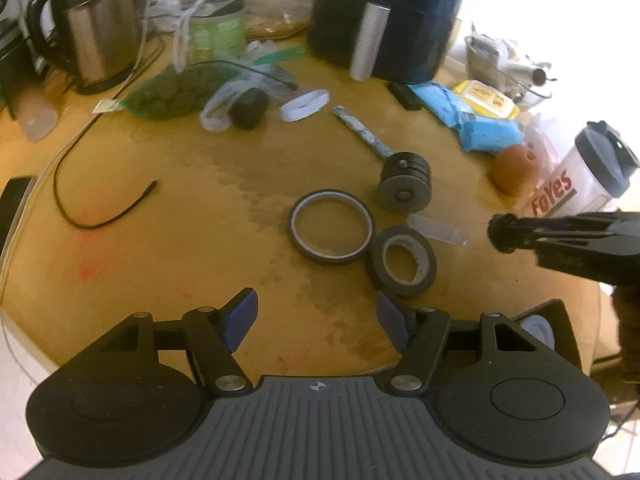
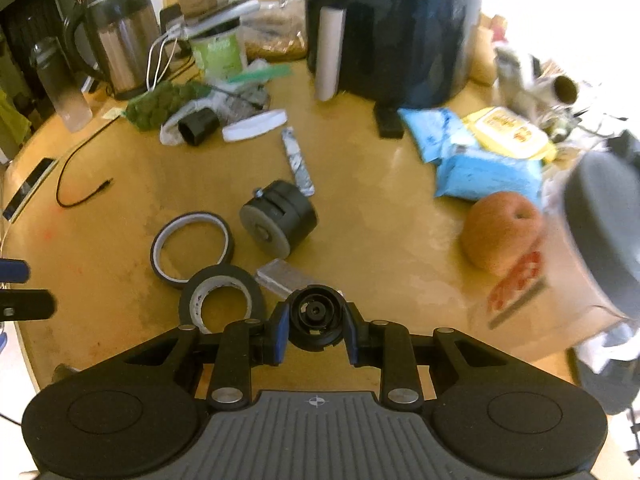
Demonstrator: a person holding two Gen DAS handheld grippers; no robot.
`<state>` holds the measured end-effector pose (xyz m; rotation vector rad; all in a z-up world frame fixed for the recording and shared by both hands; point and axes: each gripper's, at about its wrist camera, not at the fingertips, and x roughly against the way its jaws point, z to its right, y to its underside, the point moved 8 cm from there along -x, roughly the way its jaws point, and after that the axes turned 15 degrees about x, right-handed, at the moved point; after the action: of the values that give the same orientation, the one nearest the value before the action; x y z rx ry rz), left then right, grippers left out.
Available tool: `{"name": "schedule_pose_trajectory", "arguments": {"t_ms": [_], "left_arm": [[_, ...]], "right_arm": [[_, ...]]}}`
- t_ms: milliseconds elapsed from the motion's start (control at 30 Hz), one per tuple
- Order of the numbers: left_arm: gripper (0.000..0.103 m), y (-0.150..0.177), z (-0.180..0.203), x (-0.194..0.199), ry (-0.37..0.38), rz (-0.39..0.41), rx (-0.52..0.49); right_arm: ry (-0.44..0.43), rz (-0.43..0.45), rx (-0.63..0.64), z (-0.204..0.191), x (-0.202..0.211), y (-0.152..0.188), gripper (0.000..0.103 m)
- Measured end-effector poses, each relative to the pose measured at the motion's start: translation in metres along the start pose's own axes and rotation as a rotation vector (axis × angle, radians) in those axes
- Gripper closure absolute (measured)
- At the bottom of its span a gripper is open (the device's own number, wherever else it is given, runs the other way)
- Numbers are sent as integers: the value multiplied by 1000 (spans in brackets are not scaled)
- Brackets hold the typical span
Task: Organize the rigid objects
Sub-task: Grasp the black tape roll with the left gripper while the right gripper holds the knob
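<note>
- Nearest the right wrist camera, the right gripper (image 2: 316, 326) is squeezing a small round black plastic part (image 2: 316, 316) between its blue pads (image 2: 281, 334), so this claw is clenched on it.
- That black part is sitting just above the wooden table (image 2: 380, 208), right over the near edge, with its open end facing the camera.
- Just beside it, a thick black tape roll (image 2: 222, 280) is lying flat, and a small clear plastic piece (image 2: 280, 276) is lying behind the gripper.
- A thinner tape ring (image 2: 192, 240) is touching the thick roll, and a black caster wheel (image 2: 278, 220) is lying on its side near them.
- Farther out, an apple (image 2: 500, 232), blue packets (image 2: 488, 172), a kettle (image 2: 120, 36) and a big black air fryer (image 2: 392, 28) are crowding the back of the table.
- In the left wrist view, the left gripper (image 1: 318, 320) is hanging over the table with its pads apart and nothing between them, so it is released.
- I think the round part could slip or spin out, because only two flat pads are pinching a smooth round side.
- I think the right gripper could also bump the thick tape roll or the clear piece, because both are lying so close.
- I think the wheel could roll if something knocks it.
</note>
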<state>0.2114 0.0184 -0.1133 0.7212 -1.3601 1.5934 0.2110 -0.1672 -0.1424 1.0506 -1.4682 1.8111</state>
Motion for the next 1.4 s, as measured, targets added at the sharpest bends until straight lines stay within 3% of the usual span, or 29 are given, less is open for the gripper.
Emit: {"name": "schedule_pose_trajectory", "arguments": {"t_ms": [300, 700, 767, 833, 967, 1033, 1067, 1400], "left_arm": [[38, -3, 29, -28, 2, -9, -144], [40, -6, 66, -77, 6, -2, -349], [43, -4, 71, -87, -3, -7, -394], [54, -2, 75, -97, -8, -16, -432], [61, 1, 77, -112, -13, -33, -467], [83, 2, 75, -118, -26, -46, -475], [86, 1, 74, -118, -15, -39, -474], [87, -10, 73, -90, 35, 1, -397]], "right_arm": [[55, 55, -68, 19, 40, 10, 72], [92, 41, -167, 20, 67, 41, 72], [97, 38, -184, 19, 70, 45, 72], [99, 31, -203, 18, 74, 51, 72], [111, 24, -218, 16, 82, 60, 72], [114, 23, -223, 16, 84, 63, 72], [114, 24, -223, 15, 85, 64, 72], [114, 36, -216, 20, 88, 69, 72]]}}
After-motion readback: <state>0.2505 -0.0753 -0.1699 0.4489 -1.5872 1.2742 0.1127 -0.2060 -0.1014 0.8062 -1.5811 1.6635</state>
